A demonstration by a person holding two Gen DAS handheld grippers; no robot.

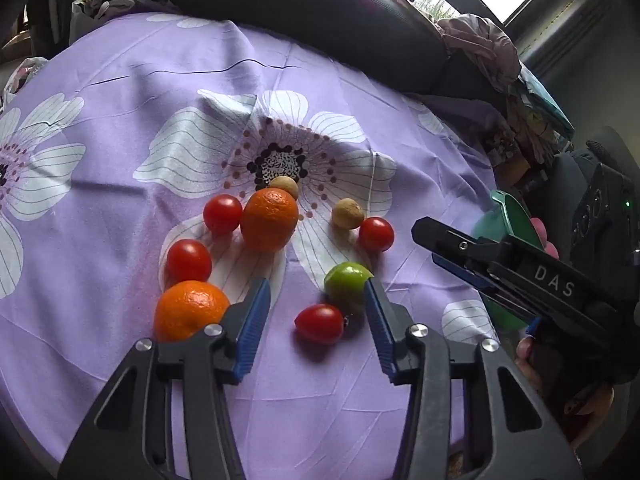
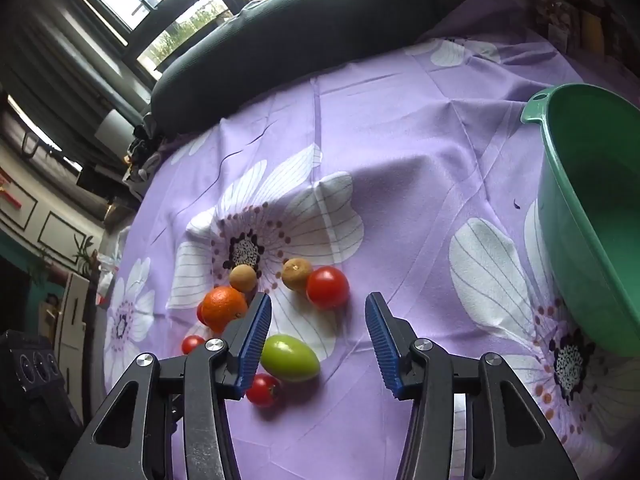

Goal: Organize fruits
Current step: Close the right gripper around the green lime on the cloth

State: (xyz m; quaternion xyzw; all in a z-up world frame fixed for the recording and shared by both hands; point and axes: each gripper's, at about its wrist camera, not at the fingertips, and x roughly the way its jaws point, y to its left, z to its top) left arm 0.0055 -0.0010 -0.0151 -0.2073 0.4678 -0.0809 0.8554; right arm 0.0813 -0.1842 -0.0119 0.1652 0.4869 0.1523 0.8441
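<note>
— Fruits point(image 1: 269, 219) lie loose on the purple flowered cloth point(image 1: 160, 88) — the green bowl point(image 2: 592, 208) stands apart.
— Tools?
— Left tool point(image 1: 317, 312) gapes over a red tomato point(image 1: 320, 323), gripping nothing; right tool point(image 2: 318, 328) open — empty.

Green basin point(image 2: 592, 216) cut off by right frame edge; in left wrist view mostly hidden behind right tool point(image 1: 444, 246); one red tomato point(image 2: 201, 313) largely concealed behind an orange point(image 2: 224, 307).

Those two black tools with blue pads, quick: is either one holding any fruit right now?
Left tool: open, holding nothing; a small red tomato lies loose between its pads.
Right tool: open, holding nothing.
</note>
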